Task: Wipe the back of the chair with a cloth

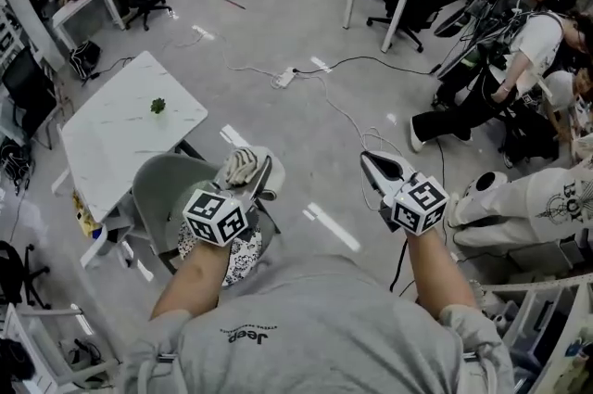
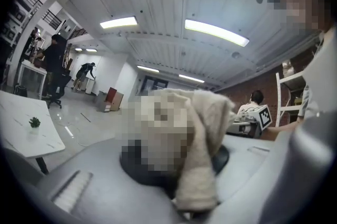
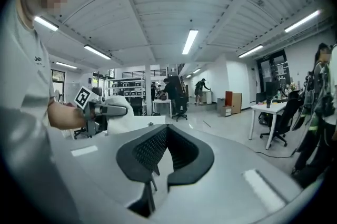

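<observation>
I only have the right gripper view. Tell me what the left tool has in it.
Observer: The left tool is shut on a beige cloth, which bunches up over its jaws.
Operator: Now place the chair for me.
Observer: In the head view the grey chair is under the left tool, with a patterned cushion on its seat.
Operator: Tell me where my right tool is relative to it.
Observer: The right tool is off to the chair's right, over bare floor, shut and empty.
</observation>
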Demonstrator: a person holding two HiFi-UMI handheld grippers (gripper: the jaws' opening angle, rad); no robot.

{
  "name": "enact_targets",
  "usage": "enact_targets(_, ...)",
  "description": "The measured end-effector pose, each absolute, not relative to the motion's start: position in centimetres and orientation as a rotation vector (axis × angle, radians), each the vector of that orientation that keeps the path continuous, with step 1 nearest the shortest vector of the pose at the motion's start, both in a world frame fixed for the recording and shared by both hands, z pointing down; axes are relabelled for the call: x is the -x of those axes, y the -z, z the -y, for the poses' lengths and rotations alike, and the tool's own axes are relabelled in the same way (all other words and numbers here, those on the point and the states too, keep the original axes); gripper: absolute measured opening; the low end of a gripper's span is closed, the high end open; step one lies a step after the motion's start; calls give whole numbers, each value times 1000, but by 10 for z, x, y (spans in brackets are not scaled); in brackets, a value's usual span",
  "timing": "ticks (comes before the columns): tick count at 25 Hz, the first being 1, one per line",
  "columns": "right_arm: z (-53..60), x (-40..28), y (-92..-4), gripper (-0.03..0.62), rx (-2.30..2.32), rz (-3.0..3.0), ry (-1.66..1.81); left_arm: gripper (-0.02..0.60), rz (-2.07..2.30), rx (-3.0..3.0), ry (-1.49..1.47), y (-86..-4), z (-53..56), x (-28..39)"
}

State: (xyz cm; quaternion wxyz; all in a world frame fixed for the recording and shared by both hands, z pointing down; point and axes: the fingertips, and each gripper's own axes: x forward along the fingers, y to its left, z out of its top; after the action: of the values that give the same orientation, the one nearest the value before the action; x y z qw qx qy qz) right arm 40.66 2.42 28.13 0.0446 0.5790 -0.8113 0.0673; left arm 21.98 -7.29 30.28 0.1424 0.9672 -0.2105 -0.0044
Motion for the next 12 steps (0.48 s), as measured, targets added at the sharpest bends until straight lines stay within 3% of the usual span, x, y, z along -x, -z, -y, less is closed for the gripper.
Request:
enact_targets(6,-79,-462,-279,2,-1764,2455,-184,143,571,-2766,-9,-302,23,-291)
enact_targets(12,-88,-473,-282,1,-1840,2443,-181,143,501,-2851,-36,-288,12,-309)
